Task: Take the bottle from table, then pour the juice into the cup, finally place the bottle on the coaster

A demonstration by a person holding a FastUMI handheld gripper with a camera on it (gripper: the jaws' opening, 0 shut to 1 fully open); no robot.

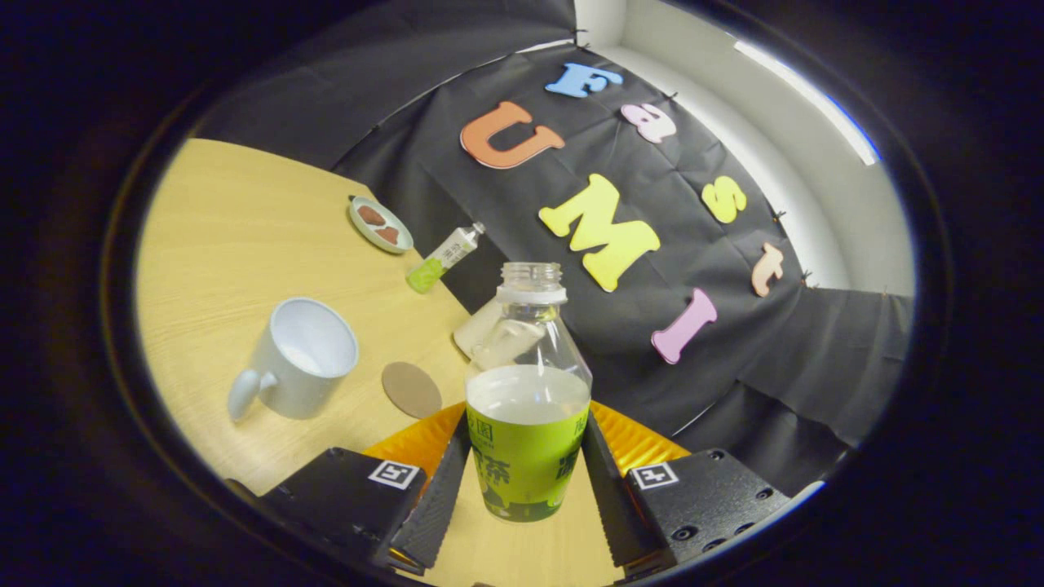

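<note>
**Bottle held, cup and coaster on the table**

The bottle [528, 408] is clear plastic with a green label and no cap. It is about half full of pale juice and sits between the two fingers, which press on both sides of it. The white cup [298, 359] – a mug with a handle – stands on the wooden table. The round brown coaster [411, 389] lies flat just beside the cup.
</note>
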